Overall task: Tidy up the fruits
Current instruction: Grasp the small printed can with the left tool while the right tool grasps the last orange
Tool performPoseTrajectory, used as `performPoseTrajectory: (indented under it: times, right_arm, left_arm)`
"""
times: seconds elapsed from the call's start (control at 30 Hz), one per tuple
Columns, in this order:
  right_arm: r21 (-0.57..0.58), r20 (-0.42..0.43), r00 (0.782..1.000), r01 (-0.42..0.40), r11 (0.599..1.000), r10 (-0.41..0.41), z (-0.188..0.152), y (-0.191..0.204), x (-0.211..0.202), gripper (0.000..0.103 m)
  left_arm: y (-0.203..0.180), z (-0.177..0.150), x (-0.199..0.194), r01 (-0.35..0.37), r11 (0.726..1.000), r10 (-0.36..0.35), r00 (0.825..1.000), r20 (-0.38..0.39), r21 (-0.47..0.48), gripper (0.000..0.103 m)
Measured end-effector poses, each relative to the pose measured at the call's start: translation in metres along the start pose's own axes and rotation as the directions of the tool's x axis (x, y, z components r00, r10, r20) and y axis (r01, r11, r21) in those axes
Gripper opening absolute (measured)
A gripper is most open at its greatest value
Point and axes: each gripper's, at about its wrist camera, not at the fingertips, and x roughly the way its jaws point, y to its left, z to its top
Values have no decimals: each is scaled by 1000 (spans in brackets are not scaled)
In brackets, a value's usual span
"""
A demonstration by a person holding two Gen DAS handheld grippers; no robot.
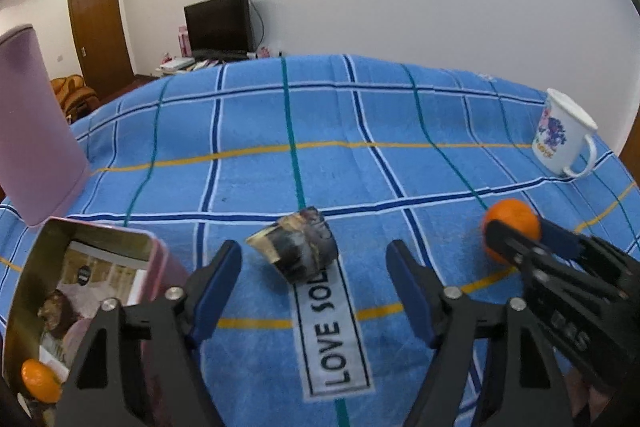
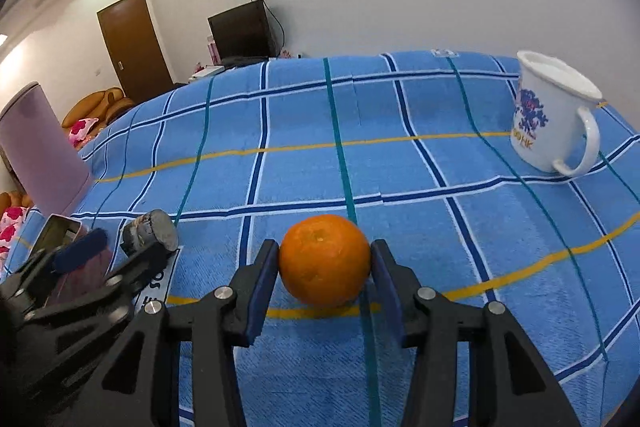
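Orange [image 2: 324, 261] sits on the blue checked bed cover [image 2: 360, 167], right gripper [image 2: 325, 281] clamped on its sides, so this looks like the pickup step; it's basically round, no real long axis, dimple facing up. Left gripper [image 1: 314, 289] hangs released just short of a crumpled dark wrapper [image 1: 298, 251]. Next I'd guess lift and carry left to the pink tin [image 1: 154, 251], which holds another orange [image 1: 40, 379].
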Motion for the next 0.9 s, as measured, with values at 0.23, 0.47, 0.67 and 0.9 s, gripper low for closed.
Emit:
performPoseTrajectory:
  times: [0.23,0.47,0.67,0.9]
  right_arm:
    - [-22,14,1000,14,1000,-13,-1,4,-3,49]
    - [-49,23,1000,-7,999,9,-3,10,-5,49]
    - [-70,39,999,-34,997,36,-3,14,-10,49]
    - [-64,48,996,-67,996,70,-4,12,-12,49]
  left_arm:
    - [3,8,24,-18,999,16,998,-61,-30,62]
    - [10,7,27,-5,999,1,997,-75,-54,41]
    - [14,2,16,55,996,-57,998,-39,-66,41]
    - [9,-2,0,68,997,-68,998,12,-40,41]
